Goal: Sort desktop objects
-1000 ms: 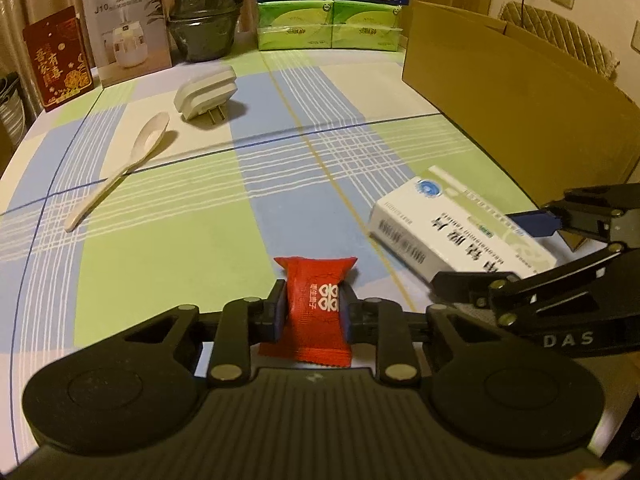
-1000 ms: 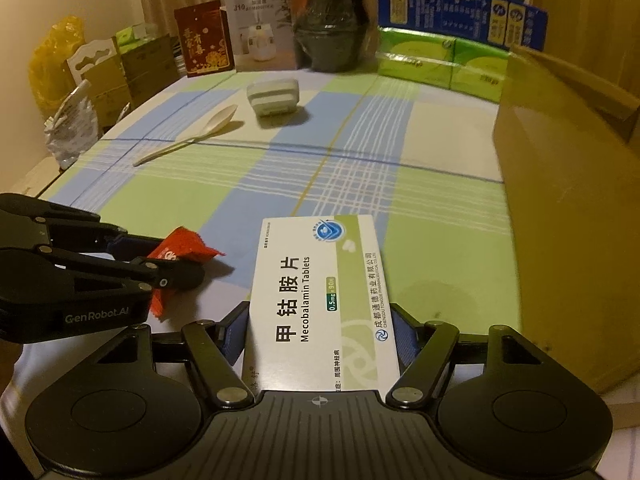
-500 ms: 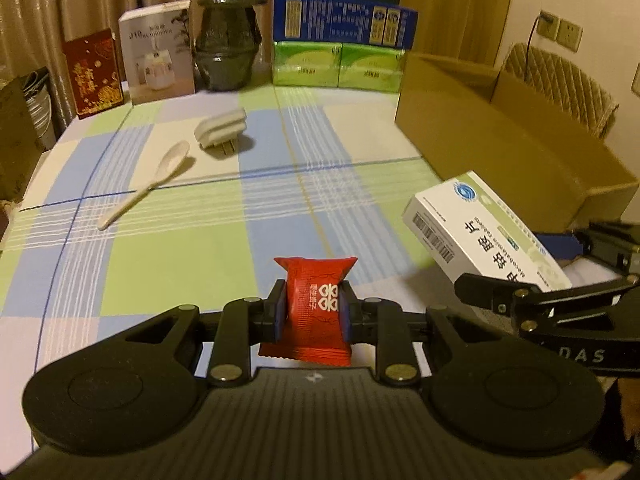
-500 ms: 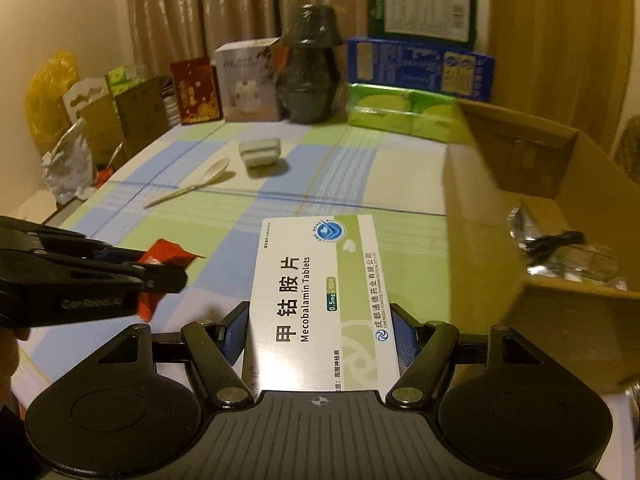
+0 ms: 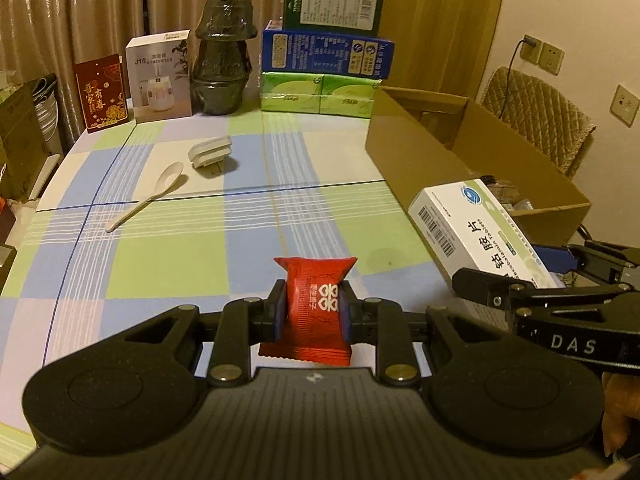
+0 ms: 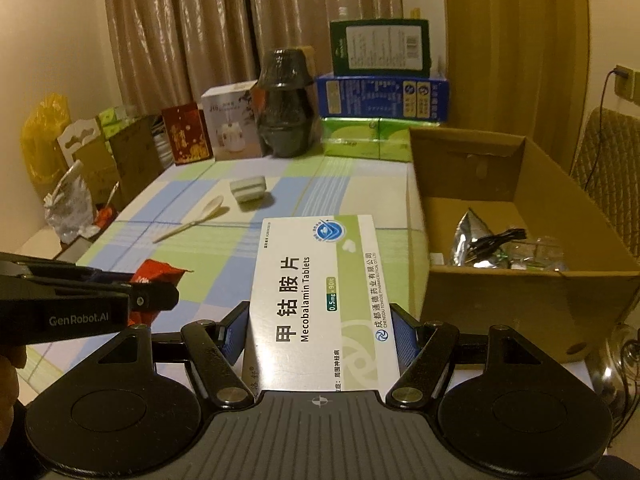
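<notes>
**Both grippers loaded, box to the right**

Now my left gripper (image 5: 313,312) is clamped on the red candy packet (image 5: 314,308), pads pinching its middle, lifted clear of the checked tablecloth (image 5: 168,252). My right gripper (image 6: 318,334) grips the medicine box (image 6: 324,300) by its near end, jaws spread wide. The cardboard box (image 6: 528,292) sits just right of it, already holding a foil pouch (image 6: 470,240). My worry: the long carton could clip the cardboard wall and twist loose; the slick packet could slip. The spoon (image 5: 148,196) and plug adapter (image 5: 211,154) wait far left.
</notes>
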`<move>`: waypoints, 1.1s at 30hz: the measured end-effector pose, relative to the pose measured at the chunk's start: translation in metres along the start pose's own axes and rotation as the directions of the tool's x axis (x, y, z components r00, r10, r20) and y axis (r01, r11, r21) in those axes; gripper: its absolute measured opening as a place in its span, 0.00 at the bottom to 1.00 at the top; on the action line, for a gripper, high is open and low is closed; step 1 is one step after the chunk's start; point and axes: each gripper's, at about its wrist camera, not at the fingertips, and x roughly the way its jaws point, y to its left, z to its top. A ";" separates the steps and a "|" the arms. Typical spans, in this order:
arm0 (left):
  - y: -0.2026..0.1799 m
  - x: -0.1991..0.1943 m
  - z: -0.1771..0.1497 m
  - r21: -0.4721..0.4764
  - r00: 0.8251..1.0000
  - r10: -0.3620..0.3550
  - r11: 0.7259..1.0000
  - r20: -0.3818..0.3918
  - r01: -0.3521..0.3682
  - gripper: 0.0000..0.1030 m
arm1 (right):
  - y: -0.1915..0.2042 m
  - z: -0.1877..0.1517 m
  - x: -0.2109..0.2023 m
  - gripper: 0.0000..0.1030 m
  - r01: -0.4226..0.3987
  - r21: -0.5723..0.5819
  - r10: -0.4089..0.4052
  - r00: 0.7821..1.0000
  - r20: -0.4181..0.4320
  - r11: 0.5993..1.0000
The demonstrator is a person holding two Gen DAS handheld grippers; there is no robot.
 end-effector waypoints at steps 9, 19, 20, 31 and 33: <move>-0.022 -0.009 0.002 0.018 0.999 -0.040 0.999 0.009 0.040 0.20 | -0.013 0.004 -0.028 0.66 0.041 0.023 -0.042 0.998 0.041 0.999; -0.059 -0.010 0.018 0.053 0.994 -0.107 0.993 0.031 0.106 0.20 | -0.052 0.016 -0.052 0.66 0.118 0.101 -0.126 0.989 0.079 0.988; -0.064 -0.010 0.020 0.059 0.993 -0.114 0.992 0.034 0.111 0.20 | -0.056 0.017 -0.054 0.66 0.128 0.107 -0.137 0.987 0.082 0.986; -0.106 0.001 0.042 0.110 0.980 -0.192 0.976 0.043 0.186 0.20 | -0.094 0.024 -0.069 0.66 0.185 0.170 -0.202 0.975 0.093 0.968; -0.112 0.002 0.045 0.117 0.978 -0.202 0.974 0.044 0.195 0.20 | -0.099 0.025 -0.070 0.66 0.189 0.177 -0.208 0.974 0.093 0.966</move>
